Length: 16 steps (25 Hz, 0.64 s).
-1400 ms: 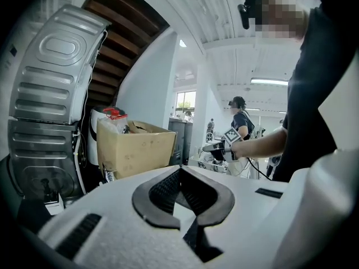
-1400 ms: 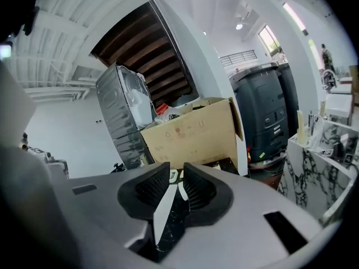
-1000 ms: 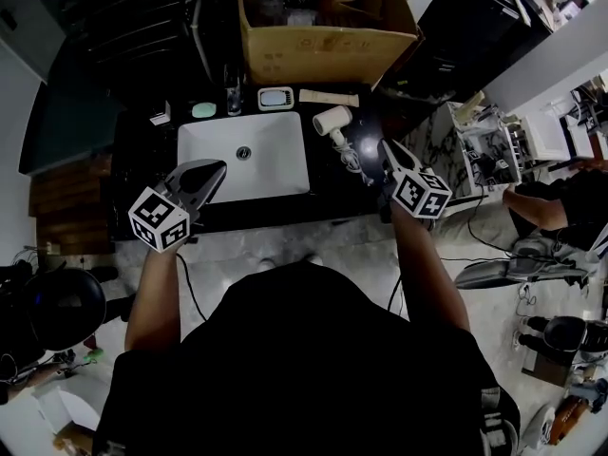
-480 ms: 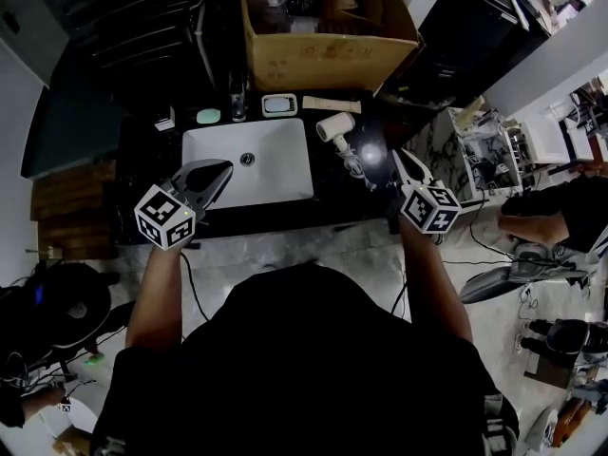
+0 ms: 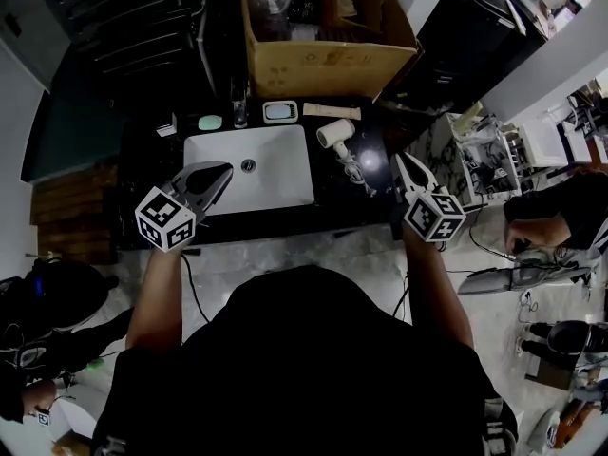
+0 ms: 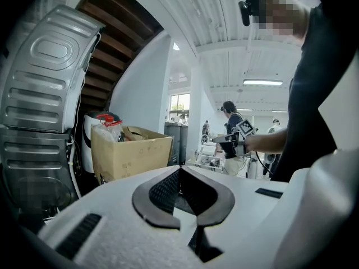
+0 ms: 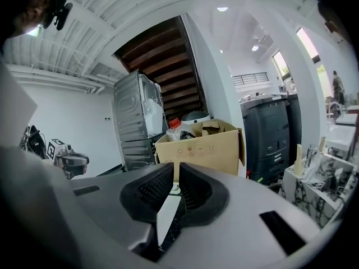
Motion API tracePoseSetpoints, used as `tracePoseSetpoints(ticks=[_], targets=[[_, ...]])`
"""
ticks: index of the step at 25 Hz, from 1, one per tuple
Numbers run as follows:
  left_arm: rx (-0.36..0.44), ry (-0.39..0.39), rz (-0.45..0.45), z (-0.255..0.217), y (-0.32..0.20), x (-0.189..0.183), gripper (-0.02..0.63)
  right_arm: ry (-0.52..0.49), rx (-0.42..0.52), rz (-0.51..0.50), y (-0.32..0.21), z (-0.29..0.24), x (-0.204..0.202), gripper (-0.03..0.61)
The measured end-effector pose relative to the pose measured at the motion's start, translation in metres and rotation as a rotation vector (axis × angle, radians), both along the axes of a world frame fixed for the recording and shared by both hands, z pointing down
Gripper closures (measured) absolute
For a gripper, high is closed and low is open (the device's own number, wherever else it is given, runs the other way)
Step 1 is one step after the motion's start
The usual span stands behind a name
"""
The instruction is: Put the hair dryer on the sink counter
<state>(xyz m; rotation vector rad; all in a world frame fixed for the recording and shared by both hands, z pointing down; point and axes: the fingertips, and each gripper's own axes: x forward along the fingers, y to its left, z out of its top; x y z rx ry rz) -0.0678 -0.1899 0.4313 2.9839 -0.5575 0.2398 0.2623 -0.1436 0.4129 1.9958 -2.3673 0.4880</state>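
On glossy black counter (image 5: pixel 328 190), white cylindrical hair dryer (image 5: pixel 334 133)

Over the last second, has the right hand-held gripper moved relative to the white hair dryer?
Yes: the right hand-held gripper has backed slightly away from the white hair dryer, toward the black counter's front edge.

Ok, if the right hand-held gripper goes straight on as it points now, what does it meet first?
Most likely the cardboard box, dead ahead of the shut, empty right hand-held gripper. The hair dryer lies left of that line; depth is unclear.
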Motion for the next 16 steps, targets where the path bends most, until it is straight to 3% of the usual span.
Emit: tracePoseSetpoints(ticks=[16], targets=[[-0.007, 0.007, 0.006, 0.006, -0.006, -0.013, 0.600, 0.010, 0.002, 0.020, 0.009, -0.009, -0.022, 0.540]])
